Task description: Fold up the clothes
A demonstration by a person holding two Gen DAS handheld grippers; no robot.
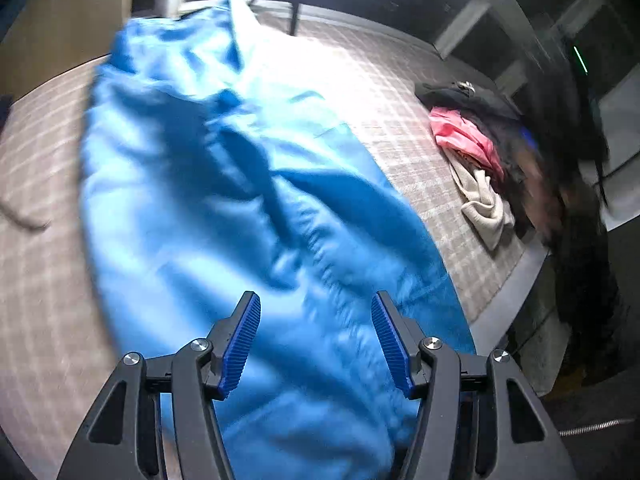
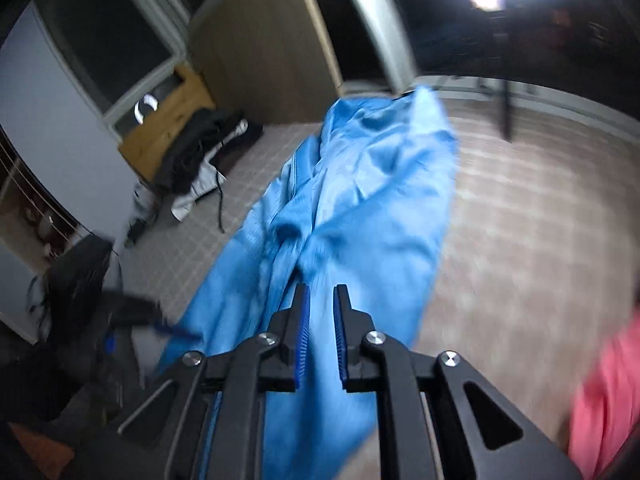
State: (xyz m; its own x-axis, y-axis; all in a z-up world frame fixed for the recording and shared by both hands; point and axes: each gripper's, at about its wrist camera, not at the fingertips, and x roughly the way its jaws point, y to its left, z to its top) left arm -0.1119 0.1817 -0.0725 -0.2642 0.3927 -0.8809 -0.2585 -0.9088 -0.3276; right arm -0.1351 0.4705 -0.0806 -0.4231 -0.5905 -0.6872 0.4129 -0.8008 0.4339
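— Blue satin garment (image 1: 224, 184) is spread rumpled across the checked bedcover (image 1: 380, 92), from six o'clock toward eleven in the left view. How are the jaws set?

— The left gripper (image 1: 316, 344) is held half-wide above the cloth, nothing pinched. The right gripper (image 2: 321, 330) is nearly closed on a fold of it.

— What could be spoiled?

— Slippery fabric could be lost from so narrow a pinch, or the pile of clothes (image 1: 476, 160) at three o'clock could be dragged.

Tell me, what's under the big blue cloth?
The blue cloth lies on a grey checked cover, which shows all around it. Whatever sits directly beneath the cloth is covered, so it cannot be seen.
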